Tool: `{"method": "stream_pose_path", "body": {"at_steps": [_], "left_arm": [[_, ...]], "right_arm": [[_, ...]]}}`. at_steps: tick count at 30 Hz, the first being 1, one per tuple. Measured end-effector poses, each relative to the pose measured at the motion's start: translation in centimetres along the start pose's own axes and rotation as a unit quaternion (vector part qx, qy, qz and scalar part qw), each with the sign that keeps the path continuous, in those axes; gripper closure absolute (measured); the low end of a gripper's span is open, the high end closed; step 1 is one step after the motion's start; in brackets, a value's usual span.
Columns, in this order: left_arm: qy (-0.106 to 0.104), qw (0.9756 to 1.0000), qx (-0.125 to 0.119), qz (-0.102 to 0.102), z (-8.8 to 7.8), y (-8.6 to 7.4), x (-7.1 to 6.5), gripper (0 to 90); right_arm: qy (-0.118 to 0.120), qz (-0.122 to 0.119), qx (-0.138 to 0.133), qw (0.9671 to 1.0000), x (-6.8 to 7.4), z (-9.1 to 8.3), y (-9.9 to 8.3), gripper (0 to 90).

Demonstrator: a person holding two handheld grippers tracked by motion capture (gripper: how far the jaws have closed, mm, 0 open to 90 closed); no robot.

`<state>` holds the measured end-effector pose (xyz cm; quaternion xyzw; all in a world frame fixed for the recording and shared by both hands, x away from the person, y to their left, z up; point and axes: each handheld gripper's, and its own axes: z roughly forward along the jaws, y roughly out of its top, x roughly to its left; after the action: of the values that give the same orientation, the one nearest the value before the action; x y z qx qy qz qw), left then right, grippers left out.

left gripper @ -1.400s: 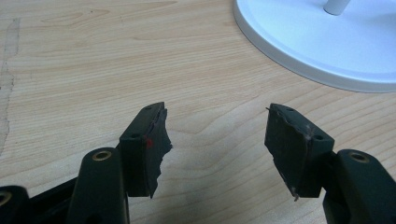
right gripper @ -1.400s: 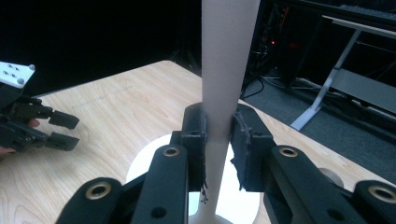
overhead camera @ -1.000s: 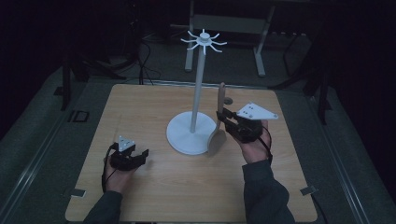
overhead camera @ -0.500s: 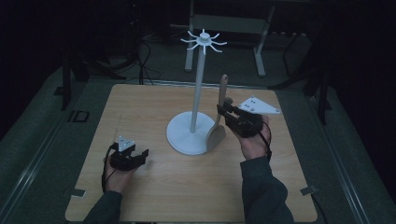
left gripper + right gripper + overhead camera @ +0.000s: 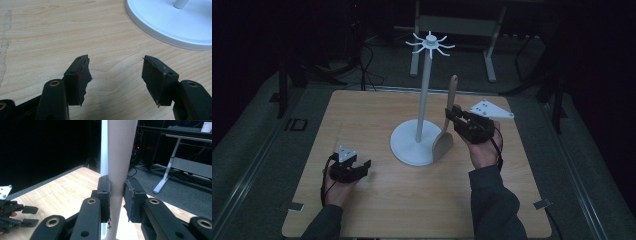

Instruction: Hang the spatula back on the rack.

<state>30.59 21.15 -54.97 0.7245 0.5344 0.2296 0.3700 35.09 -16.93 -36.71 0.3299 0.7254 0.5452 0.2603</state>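
A wooden spatula [image 5: 449,118] stands nearly upright beside the white stand [image 5: 418,145], its blade low by the round base and its handle pointing up. My right gripper [image 5: 454,114] is shut on the handle [image 5: 120,157]; the black pads [image 5: 104,195] press it from both sides. The stand's pole [image 5: 426,95] rises to a ring of white hooks [image 5: 430,44]. My left gripper [image 5: 362,166] rests on the table at the front left, open, with nothing between its pads [image 5: 77,77]. The stand's base [image 5: 172,22] lies ahead of it.
The wooden table [image 5: 362,115] has bare room at its left and front. Around it lie dark floor, cables and metal desk legs [image 5: 492,55] at the back. A grey plate [image 5: 491,109] tops the right gripper.
My right gripper has lifted the spatula and tipped it more upright, its handle now higher beside the pole. The left gripper has not moved.
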Motion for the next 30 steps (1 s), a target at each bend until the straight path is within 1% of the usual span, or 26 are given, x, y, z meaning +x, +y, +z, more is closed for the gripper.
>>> {"method": "stream_pose_path", "body": {"at_steps": [7,12,14,18,23,30], "left_arm": [[0.0,1.0,0.0,0.0,0.0,0.0,0.0,39.2],[0.0,1.0,0.0,-0.001,0.0,0.0,0.0,39.2],[0.0,1.0,0.001,-0.001,0.1,0.0,0.0,39.2],[0.0,1.0,0.001,-0.002,0.1,0.0,0.0,39.2],[0.0,1.0,0.001,-0.002,0.0,0.0,0.0,39.2],[-0.001,1.0,0.0,-0.001,0.0,0.0,0.0,39.2]], "right_arm": [[0.0,0.009,-0.006,0.9999,-0.2,0.2,0.6,75.7],[0.001,0.011,-0.006,0.9999,-0.2,0.3,1.0,75.6],[0.005,0.013,-0.009,0.9999,-0.3,0.6,1.6,75.6],[0.009,0.017,-0.008,0.9998,-0.3,0.8,2.1,75.6],[0.012,0.012,-0.012,0.9998,-0.3,0.9,2.7,75.6],[0.011,0.007,-0.016,0.9998,-0.3,0.8,3.9,75.6]]}}
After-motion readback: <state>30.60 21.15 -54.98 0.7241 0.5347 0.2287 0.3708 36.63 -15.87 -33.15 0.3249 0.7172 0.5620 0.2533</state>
